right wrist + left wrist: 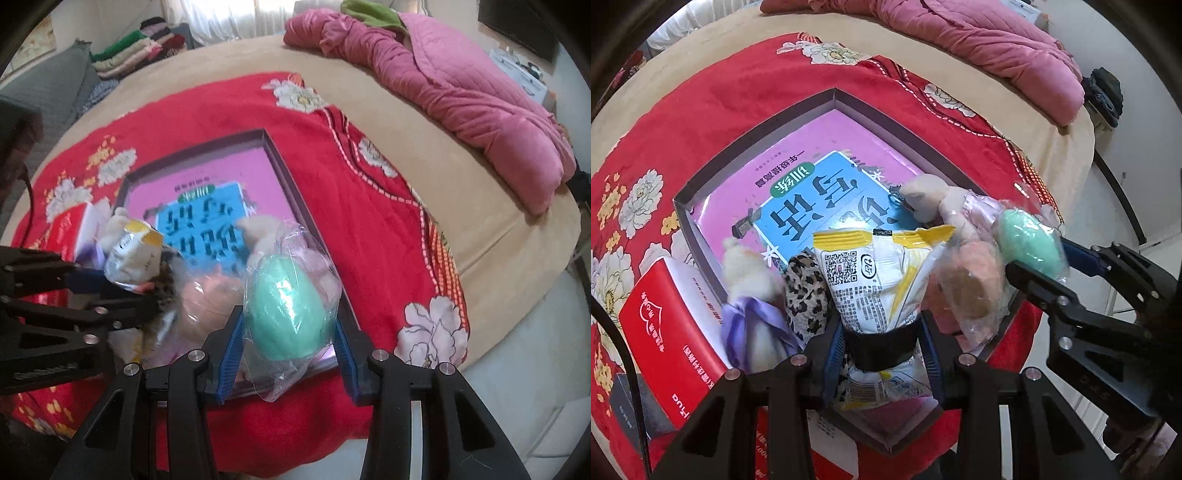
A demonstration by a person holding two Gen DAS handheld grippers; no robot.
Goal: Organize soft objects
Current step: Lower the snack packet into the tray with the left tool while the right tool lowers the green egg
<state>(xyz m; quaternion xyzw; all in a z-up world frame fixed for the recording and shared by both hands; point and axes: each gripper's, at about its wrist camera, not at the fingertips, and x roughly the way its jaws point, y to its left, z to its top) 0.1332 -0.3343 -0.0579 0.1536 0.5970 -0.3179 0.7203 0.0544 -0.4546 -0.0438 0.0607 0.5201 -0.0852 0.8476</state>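
In the left wrist view my left gripper (882, 343) is shut on a yellow and white snack packet (879, 288), held low over a shallow dark-rimmed box (834, 94). A pink and blue book (820, 184) lies in the box. Around the packet sit a cream plush in a purple dress (750, 295), a leopard-print piece (805, 291), a plush in a clear bag (967, 280) and a pale plush in pink (942, 206). My right gripper (288, 339) is shut on a green egg (288, 310) wrapped in clear plastic, above the box's near right edge (295, 192). The left gripper (122, 288) shows at the left of the right wrist view.
The box rests on a red floral blanket (369, 229) spread over a beige bed (517, 258). A red and white tissue box (665, 332) stands beside the box's left side. A crumpled pink quilt (461, 92) lies at the far right, and folded clothes (129, 51) are stacked beyond the bed.
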